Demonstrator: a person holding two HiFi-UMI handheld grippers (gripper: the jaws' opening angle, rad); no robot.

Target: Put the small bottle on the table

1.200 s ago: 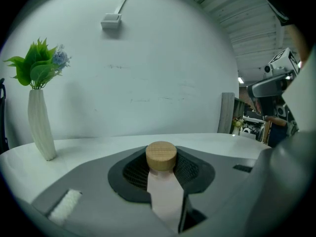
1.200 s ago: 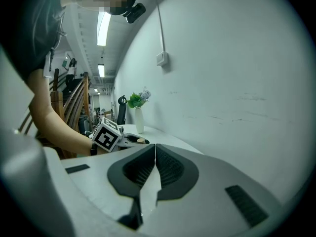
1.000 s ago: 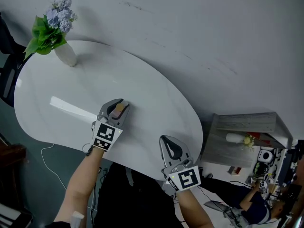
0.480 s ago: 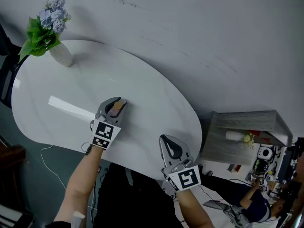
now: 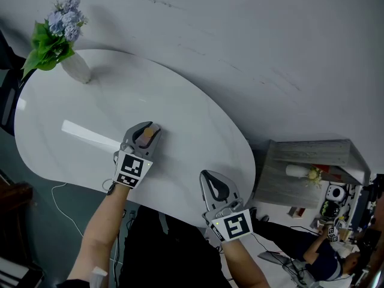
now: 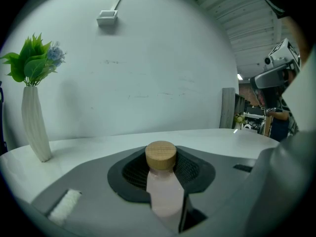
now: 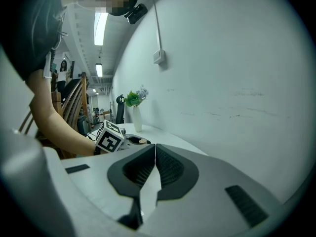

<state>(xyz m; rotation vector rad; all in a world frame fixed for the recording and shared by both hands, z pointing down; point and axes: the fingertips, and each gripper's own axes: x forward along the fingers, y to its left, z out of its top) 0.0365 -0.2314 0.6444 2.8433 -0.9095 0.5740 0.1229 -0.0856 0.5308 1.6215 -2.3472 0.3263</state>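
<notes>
Mid-frame, the left tool [image 5: 147, 135], jaws just easing apart, pinched a small pink wooden-capped bottle [image 6: 162, 189] above the white oval bench [image 5: 66, 101]; the right tool [image 5: 208, 178] stayed out of it, pressed together.

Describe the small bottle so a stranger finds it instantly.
At the near edge of the white oval table is the left gripper; its jaws, just opened further, hold the small bottle. Its pale pink body and round wooden cap set it apart from the white vase.

White ribbed vase [image 5: 78, 69] of blue flowers [image 5: 67, 15], grey wall [image 5: 252, 35] behind
</notes>
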